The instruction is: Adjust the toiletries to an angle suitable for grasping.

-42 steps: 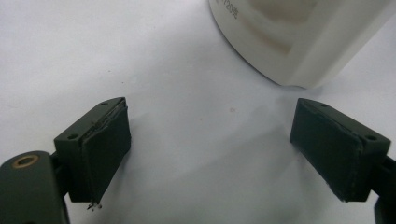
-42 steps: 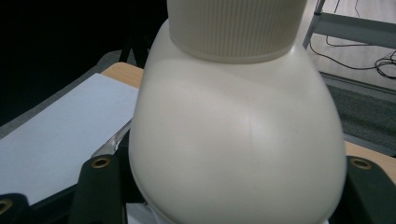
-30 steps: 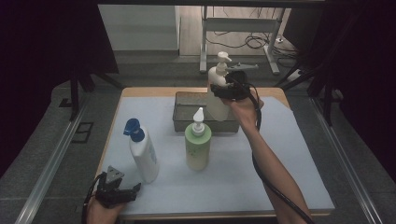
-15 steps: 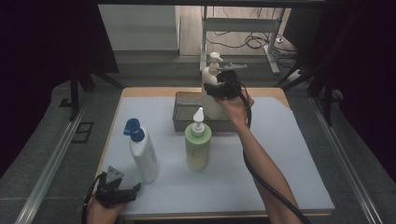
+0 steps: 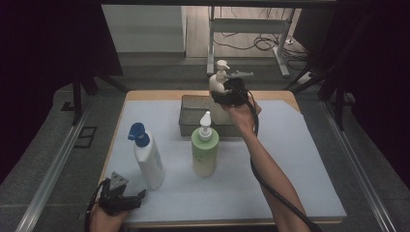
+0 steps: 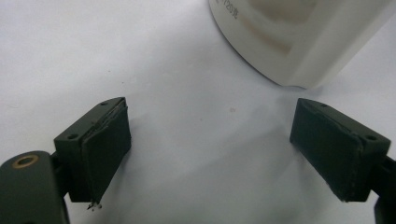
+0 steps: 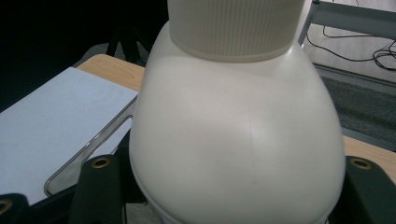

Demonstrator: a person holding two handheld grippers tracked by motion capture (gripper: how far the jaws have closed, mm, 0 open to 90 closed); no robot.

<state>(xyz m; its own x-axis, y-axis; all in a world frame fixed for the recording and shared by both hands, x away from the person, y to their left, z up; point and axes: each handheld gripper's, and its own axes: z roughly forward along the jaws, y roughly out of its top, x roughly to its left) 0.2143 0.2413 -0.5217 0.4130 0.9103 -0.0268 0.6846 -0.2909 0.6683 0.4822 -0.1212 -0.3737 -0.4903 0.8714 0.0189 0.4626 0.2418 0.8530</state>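
Cream pump bottle (image 5: pixel 220 94) up in the right gripper (image 5: pixel 231 93), held upright over the grey bin (image 5: pixel 191 116) at the far side of the table (image 5: pixel 300 159). From the right gripper view, that bottle's (image 7: pixel 238 140) rounded shoulder bulges between the two black jaws, which stand about halfway apart and press on its sides, one at each flank, with the ribbed collar of the pump just above. Bottle's base sits at or inside the bin's right end; whether it touches the bin floor I cannot tell, since the hand (image 5: pixel 241 113) covers it.

Nearer than the bin, just in front of it, stands the green pump bottle (image 5: pixel 205 147), upright. Left of that and a little nearer the person, the white bottle with the blue cap (image 5: pixel 146 157), also upright.

Left gripper (image 5: pixel 126 199) rests low at the near left corner of the table, well apart from the bin. Its own view shows the jaws wide apart, nothing between the pads (image 6: pixel 105 144), only white table cover, with the white bottle's base (image 6: pixel 299 37) just beyond the right jaw, not touching.
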